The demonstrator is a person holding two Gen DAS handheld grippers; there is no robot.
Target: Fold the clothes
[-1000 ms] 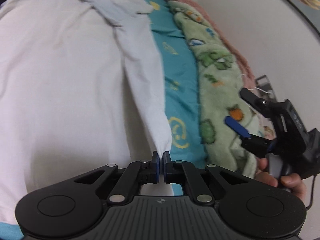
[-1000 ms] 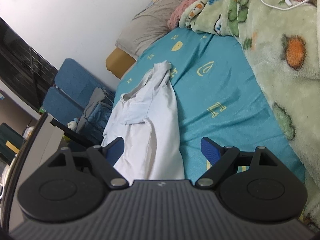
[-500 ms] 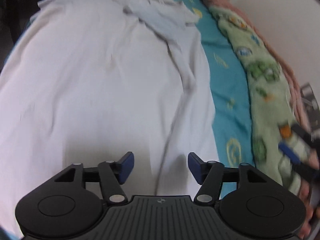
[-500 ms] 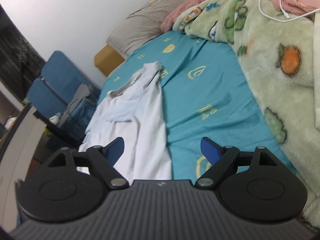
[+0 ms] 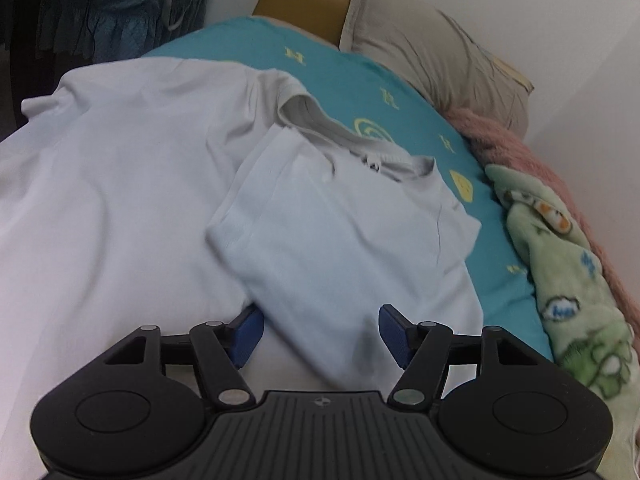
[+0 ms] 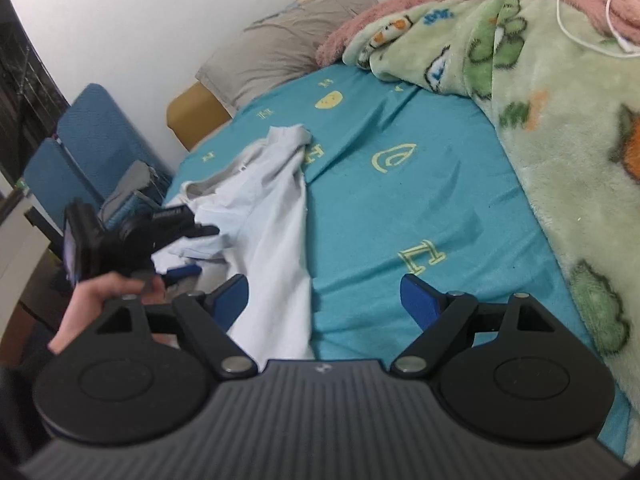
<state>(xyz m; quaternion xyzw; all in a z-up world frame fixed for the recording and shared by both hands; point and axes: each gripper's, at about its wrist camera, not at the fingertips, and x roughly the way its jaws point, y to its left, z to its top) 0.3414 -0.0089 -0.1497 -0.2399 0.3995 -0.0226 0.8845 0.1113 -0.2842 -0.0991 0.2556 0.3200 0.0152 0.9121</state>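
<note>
A white T-shirt (image 5: 120,200) lies spread on the teal bed sheet (image 5: 340,72), collar (image 5: 320,120) toward the pillow. One sleeve (image 5: 340,232) is folded in over the chest. My left gripper (image 5: 320,322) hovers just before that folded sleeve; its jaws are closing, the sleeve's lower edge lies between the blue pads and they do not press on it. In the right wrist view a hand (image 6: 96,296) holds the left gripper (image 6: 196,250) over the shirt (image 6: 272,216). My right gripper (image 6: 326,292) stands open above the shirt's right edge, holding nothing.
A green printed blanket (image 6: 540,120) and a pink one (image 6: 360,32) are heaped along the bed's right side, with a white cable (image 6: 580,36) on them. A grey pillow (image 5: 432,56) lies at the head. A blue chair (image 6: 84,140) with clothes stands past the left edge.
The left gripper let go of the pinched shirt edge, opened wide, and travelled up the shirt toward the collar and folded sleeve. It now shows in the right wrist view, which shifted slightly.
</note>
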